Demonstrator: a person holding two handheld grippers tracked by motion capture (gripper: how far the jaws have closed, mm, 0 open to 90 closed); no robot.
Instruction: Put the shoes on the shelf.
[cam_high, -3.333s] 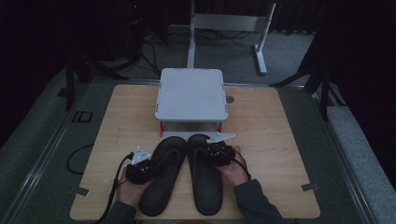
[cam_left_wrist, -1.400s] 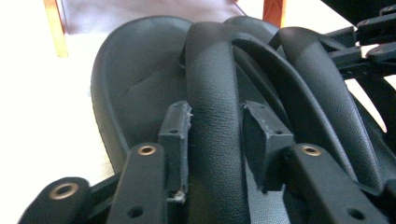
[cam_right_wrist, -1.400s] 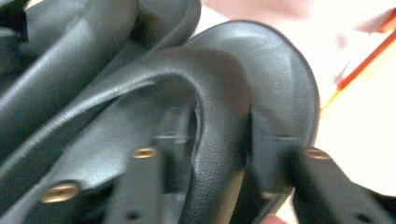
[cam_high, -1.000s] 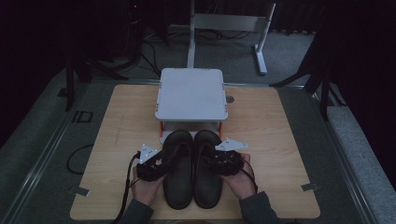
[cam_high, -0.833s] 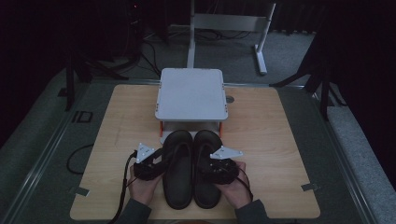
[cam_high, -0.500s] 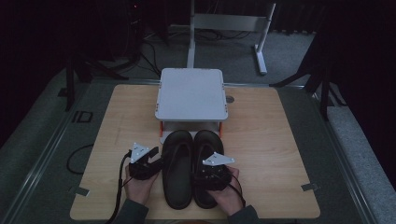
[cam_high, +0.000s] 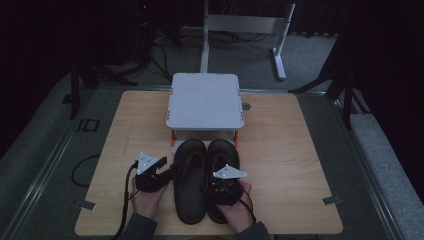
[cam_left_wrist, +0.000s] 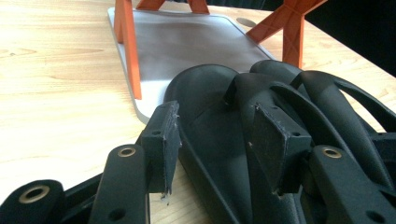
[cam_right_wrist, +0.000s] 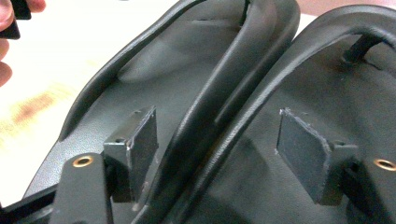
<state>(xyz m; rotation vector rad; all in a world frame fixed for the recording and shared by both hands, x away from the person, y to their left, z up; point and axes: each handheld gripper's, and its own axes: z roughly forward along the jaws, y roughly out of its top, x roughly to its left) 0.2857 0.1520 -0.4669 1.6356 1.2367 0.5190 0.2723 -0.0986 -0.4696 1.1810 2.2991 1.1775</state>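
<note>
Two black sandals lie side by side on the wooden table (cam_high: 300, 150), toes toward a white rack. My left gripper (cam_high: 167, 172) (cam_left_wrist: 217, 140) is shut on the left sandal (cam_high: 190, 185) (cam_left_wrist: 210, 116), one pad outside its left rim, the other against its strap. Over the heel of the right sandal (cam_high: 222, 155) (cam_right_wrist: 355, 93), my right gripper (cam_high: 214, 181) (cam_right_wrist: 217, 144) has just been opening. It straddles the two touching inner rims, one pad over the left sandal (cam_right_wrist: 163, 70), one over the right. Neither pad presses.
The white rack (cam_high: 205, 100) stands on orange legs (cam_left_wrist: 128, 46) at the table's far middle, just beyond the sandals' toes; its grey base plate (cam_left_wrist: 187, 42) lies under it. Bare wood lies left and right of the sandals. Cables trail on the dark floor.
The splayed sandals were brought parallel and now stay put. Over the last second my right gripper slid back toward the person, onto the right sandal's heel. The left gripper kept still.
</note>
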